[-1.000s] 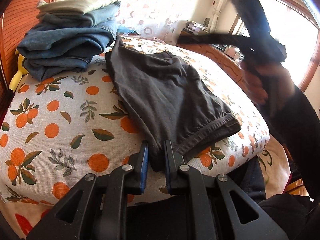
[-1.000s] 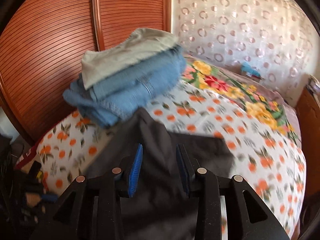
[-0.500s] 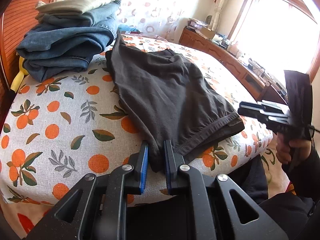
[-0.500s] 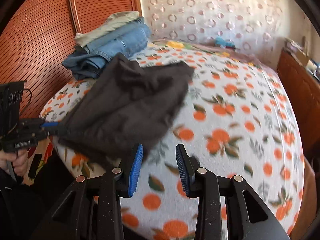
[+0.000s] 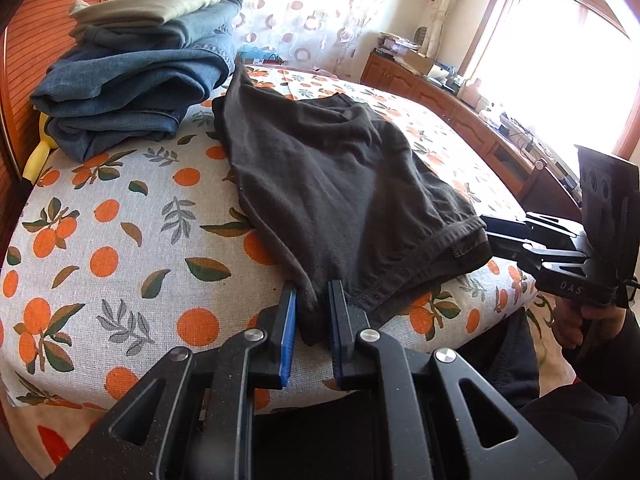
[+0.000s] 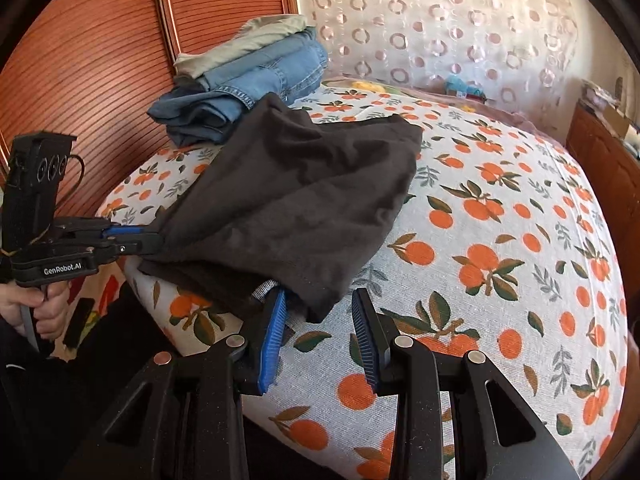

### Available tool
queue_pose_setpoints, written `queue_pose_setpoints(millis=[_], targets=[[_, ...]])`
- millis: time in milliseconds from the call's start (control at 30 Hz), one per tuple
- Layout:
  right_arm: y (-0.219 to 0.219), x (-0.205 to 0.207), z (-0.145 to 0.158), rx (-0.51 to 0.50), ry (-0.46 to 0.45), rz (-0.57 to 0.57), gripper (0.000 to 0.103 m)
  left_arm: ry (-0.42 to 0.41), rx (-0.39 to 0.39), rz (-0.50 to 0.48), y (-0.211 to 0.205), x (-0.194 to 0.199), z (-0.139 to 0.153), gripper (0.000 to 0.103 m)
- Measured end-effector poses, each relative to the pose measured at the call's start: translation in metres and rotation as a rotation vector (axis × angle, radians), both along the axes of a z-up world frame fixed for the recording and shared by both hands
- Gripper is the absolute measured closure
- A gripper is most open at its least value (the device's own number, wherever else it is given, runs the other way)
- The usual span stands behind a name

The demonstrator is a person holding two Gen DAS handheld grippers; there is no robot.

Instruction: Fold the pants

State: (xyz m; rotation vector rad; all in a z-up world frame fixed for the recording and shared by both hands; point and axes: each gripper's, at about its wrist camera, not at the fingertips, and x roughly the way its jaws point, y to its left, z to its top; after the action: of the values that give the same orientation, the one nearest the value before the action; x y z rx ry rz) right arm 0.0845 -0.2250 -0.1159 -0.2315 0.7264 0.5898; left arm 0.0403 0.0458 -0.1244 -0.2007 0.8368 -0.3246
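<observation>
Dark grey pants (image 5: pixel 332 184) lie on the bed, waistband at the near edge. My left gripper (image 5: pixel 312 300) is shut on the near left corner of the waistband; in the right wrist view it shows at the left (image 6: pixel 156 242), pinching the cloth. My right gripper (image 6: pixel 320 316) is open, its jaws straddling the other corner of the pants (image 6: pixel 296 216) at the bed's edge. In the left wrist view it (image 5: pixel 490 236) touches the right end of the waistband.
A stack of folded jeans with a beige garment on top (image 5: pixel 132 68) sits at the head of the bed (image 6: pixel 500 240), touching the pants' far end. A wooden headboard (image 6: pixel 92 80) stands behind. A wooden cabinet (image 5: pixel 460 120) runs under the window.
My right gripper swung down from above the bed to the waistband's right corner. My left gripper stayed shut on the waistband.
</observation>
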Motion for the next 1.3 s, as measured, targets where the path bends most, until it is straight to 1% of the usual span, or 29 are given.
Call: queue_pose_setpoints(millis=[67, 167, 267, 500, 533, 733, 867, 967, 1033, 1100, 1133, 1167, 1200, 1233, 1300], targets=[[-0.001, 0.003, -0.002, -0.005, -0.004, -0.02, 0.067, 0.0, -0.001, 0.001, 0.0, 0.0, 0.0, 0.088], [-0.005, 0.004, -0.004, 0.012, 0.015, -0.028, 0.097, 0.003, -0.004, -0.002, 0.0, 0.0, 0.0, 0.088], [-0.007, -0.009, 0.001, 0.021, 0.006, -0.004, 0.101, 0.0, 0.004, -0.007, -0.002, -0.002, 0.002, 0.088], [-0.03, -0.027, 0.001, 0.065, 0.033, -0.042, 0.102, -0.013, 0.014, -0.028, -0.01, -0.008, 0.006, 0.088], [-0.031, -0.028, 0.0, 0.07, 0.041, -0.043, 0.103, -0.015, 0.016, -0.028, -0.01, -0.009, 0.006, 0.088], [-0.032, -0.03, -0.002, 0.069, 0.048, -0.036, 0.103, 0.002, 0.014, -0.014, -0.002, -0.01, 0.002, 0.088], [-0.036, -0.026, 0.006, 0.097, 0.035, -0.054, 0.103, 0.004, 0.011, -0.005, -0.001, -0.012, 0.003, 0.087], [-0.036, -0.022, 0.013, 0.105, 0.014, -0.072, 0.102, -0.005, 0.031, 0.003, -0.002, -0.012, 0.008, 0.085], [-0.033, -0.021, 0.017, 0.11, -0.004, -0.078, 0.097, -0.024, 0.036, 0.007, -0.001, -0.013, 0.013, 0.085], [-0.028, -0.017, 0.021, 0.12, -0.017, -0.085, 0.086, -0.041, 0.029, 0.016, 0.002, -0.012, 0.018, 0.082], [-0.025, -0.015, 0.022, 0.124, -0.019, -0.087, 0.082, -0.052, 0.02, 0.022, 0.003, -0.012, 0.02, 0.076], [-0.023, -0.013, 0.023, 0.131, -0.02, -0.086, 0.075, -0.061, 0.012, 0.028, 0.005, -0.011, 0.021, 0.07], [-0.02, -0.011, 0.022, 0.137, -0.019, -0.086, 0.072, -0.066, 0.003, 0.038, 0.007, -0.01, 0.021, 0.067], [-0.018, -0.008, 0.02, 0.142, -0.015, -0.089, 0.071, -0.063, -0.006, 0.046, 0.008, -0.008, 0.02, 0.063], [-0.015, -0.004, 0.014, 0.146, 0.003, -0.095, 0.071, -0.041, -0.004, 0.049, 0.007, -0.003, 0.017, 0.063]])
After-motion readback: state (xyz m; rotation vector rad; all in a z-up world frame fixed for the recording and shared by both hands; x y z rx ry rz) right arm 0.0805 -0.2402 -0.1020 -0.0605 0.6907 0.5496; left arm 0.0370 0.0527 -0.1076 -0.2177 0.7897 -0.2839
